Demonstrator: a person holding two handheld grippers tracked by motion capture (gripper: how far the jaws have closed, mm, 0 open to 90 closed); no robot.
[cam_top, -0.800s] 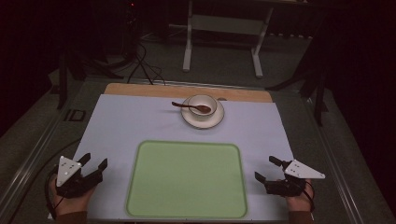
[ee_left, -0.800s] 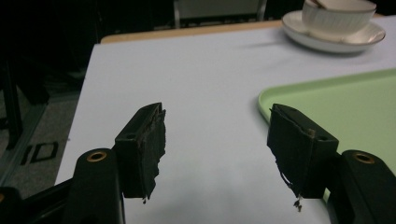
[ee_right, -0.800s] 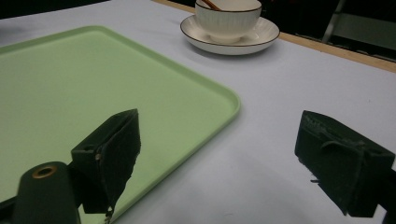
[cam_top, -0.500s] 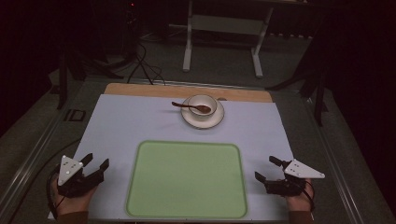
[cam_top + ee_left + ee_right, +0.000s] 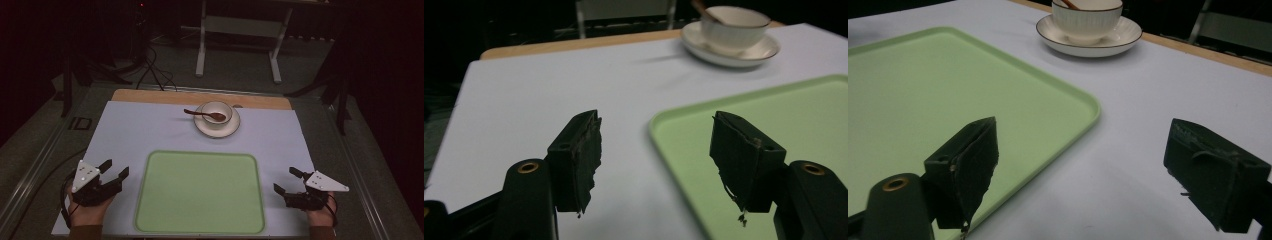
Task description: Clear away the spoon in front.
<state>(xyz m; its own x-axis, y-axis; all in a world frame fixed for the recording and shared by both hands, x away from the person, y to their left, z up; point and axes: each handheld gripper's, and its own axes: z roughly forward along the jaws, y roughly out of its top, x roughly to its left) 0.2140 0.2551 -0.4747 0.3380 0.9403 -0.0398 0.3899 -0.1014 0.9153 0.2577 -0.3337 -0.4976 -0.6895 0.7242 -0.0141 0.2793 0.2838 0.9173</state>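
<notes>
Nearest edge, left: left gripper point(image 5: 113, 172) — held in a hand point(image 5: 87, 212) at the tray's left side, its 2 jaws apart with nothing between them, resting low over the white table cover point(image 5: 145, 130).
Nearest edge, right: right gripper point(image 5: 287, 181) — held just beside the tray's right rim, jaws spread wide and empty.
Between them: green tray point(image 5: 200, 190) — flat, rounded corners, bare.
Left gripper view: the tray's corner point(image 5: 664, 125) lies between the 2 jaws.
Far side: white cup point(image 5: 216, 113) on its saucer point(image 5: 231, 128), well apart from both grippers.
Spoon: brown spoon point(image 5: 197, 113) — bowl in the cup, handle sticking out to the left.
Beyond: wooden table edge point(image 5: 150, 95), then dark floor.
</notes>
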